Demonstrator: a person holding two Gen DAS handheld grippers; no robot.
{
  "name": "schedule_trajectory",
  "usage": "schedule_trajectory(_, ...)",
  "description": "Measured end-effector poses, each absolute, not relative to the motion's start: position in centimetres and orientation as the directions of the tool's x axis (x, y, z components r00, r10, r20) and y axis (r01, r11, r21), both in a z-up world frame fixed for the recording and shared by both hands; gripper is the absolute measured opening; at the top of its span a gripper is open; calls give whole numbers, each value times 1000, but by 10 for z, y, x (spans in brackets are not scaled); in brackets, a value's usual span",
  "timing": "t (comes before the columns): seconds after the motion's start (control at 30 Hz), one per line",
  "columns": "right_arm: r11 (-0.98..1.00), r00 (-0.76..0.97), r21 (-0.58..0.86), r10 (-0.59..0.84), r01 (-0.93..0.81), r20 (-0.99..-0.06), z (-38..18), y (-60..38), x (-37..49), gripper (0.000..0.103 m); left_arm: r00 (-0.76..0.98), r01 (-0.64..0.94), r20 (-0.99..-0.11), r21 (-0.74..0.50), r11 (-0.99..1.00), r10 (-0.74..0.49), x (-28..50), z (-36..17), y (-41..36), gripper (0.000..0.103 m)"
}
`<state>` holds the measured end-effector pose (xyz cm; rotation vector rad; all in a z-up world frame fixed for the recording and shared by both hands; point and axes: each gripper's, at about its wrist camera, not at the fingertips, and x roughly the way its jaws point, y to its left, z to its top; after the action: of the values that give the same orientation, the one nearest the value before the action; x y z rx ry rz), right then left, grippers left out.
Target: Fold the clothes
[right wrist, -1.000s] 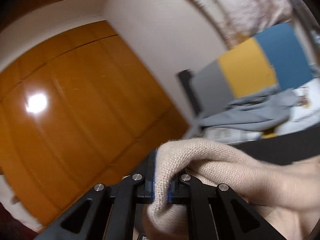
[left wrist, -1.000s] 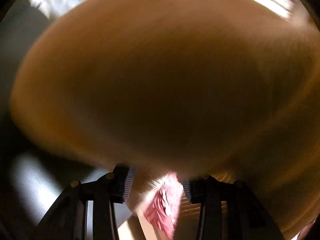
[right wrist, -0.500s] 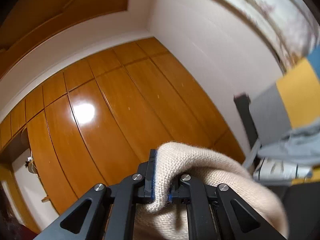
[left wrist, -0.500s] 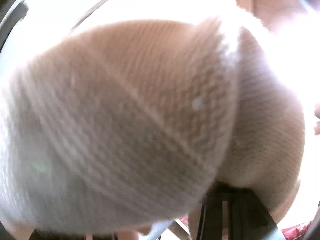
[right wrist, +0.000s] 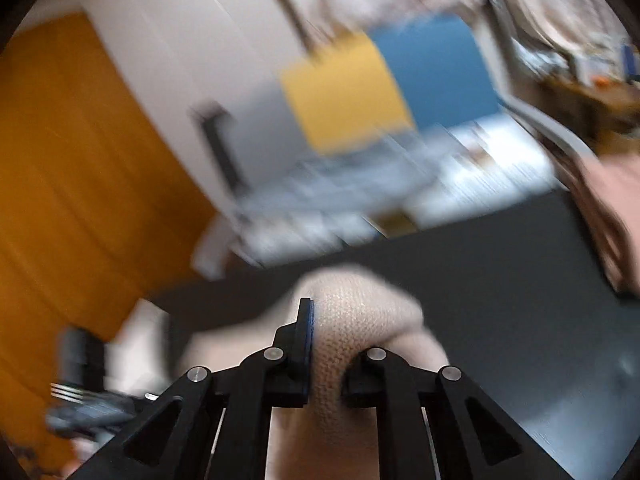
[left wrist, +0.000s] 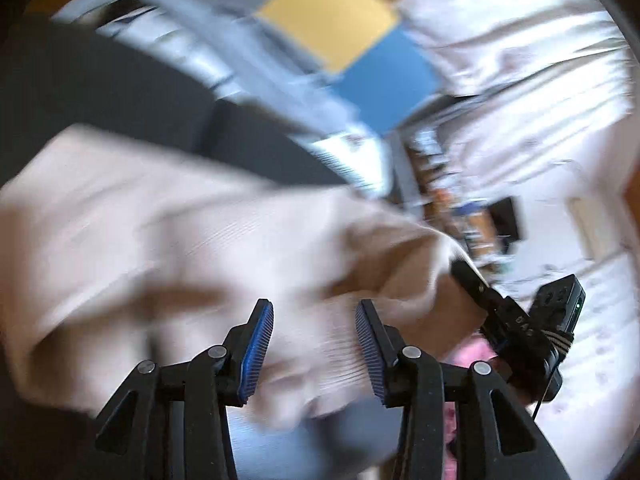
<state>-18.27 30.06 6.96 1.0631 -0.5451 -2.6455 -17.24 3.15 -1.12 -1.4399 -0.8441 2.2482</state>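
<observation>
Beige knit sweater point(right wrist: 352, 320) sits pinched in the right gripper point(right wrist: 326, 344), whose jaws just widened; left gripper point(left wrist: 314, 344) stands open.

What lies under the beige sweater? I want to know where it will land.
Under the beige sweater a dark flat surface shows past its edges. The part directly beneath is covered by the knit. The right gripper has a fold between its jaws, which have just been opening.
</observation>
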Motion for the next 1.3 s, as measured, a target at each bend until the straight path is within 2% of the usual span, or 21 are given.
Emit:
schedule_trajectory(0.07,-926,-657,378,-280,-8,-700,29,315,-178,26,-415,75,-755,-584,-808,507,-165,-33,25,43)
schedule_trajectory(0.13,-933,-615,348,-222,-93,-757,0,335,-168,42,-418,100,-759,-585,-805,500,-167,-49,20,43)
schedule_trajectory(0.2,-925,-627,342,-171,-163,-760,2,358,-149,45,-434,113,-739,-612,-783,515,-165,-71,7,43)
schedule_trajectory(0.27,-917,-659,332,-110,-221,-744,11,375,-126,46,-452,108,-735,-608,-786,506,-177,-79,22,43)
schedule_trajectory(0.33,-929,-700,304,-73,-211,-710,28,370,-112,59,-472,107,-736,-595,-796,486,-179,-77,22,43)
schedule_trajectory(0.43,-978,-773,176,-24,-114,-634,52,338,-94,70,-472,66,-748,-558,-828,467,-164,-63,11,44)
schedule_trajectory(0.5,-995,-798,102,-68,8,-599,61,304,-89,71,-443,23,-763,-534,-845,470,-170,-65,24,44)
schedule_trajectory(0.6,-973,-754,52,-208,225,-623,55,254,-89,71,-397,-26,-798,-484,-875,454,-170,-71,49,44)
schedule_trajectory(0.67,-953,-705,26,-241,302,-667,40,227,-97,68,-415,-68,-797,-454,-889,439,-166,-67,60,44)
schedule_trajectory(0.8,-929,-632,4,-255,369,-732,6,193,-115,67,-420,-76,-779,-480,-874,465,-172,-72,68,44)
schedule_trajectory(0.87,-923,-635,-82,-192,375,-748,-6,176,-126,67,-424,-43,-754,-537,-842,502,-178,-77,65,44)
schedule_trajectory(0.93,-920,-644,-141,-141,366,-752,-13,173,-136,25,-427,-10,-727,-590,-807,537,-185,-82,62,44)
schedule_trajectory(0.97,-923,-647,-150,-127,355,-751,-14,174,-141,24,-429,5,-714,-614,-790,553,-189,-83,61,44)
schedule_trajectory(1.03,-953,-673,-56,-169,299,-720,2,195,-146,20,-441,26,-689,-650,-760,574,-192,-85,57,44)
schedule_trajectory(1.13,-975,-749,34,-192,221,-634,39,232,-135,20,-474,37,-679,-652,-758,561,-196,-82,58,44)
schedule_trajectory(1.3,-953,-809,242,-287,184,-513,89,290,-99,19,-509,53,-663,-661,-749,549,-211,-75,65,44)
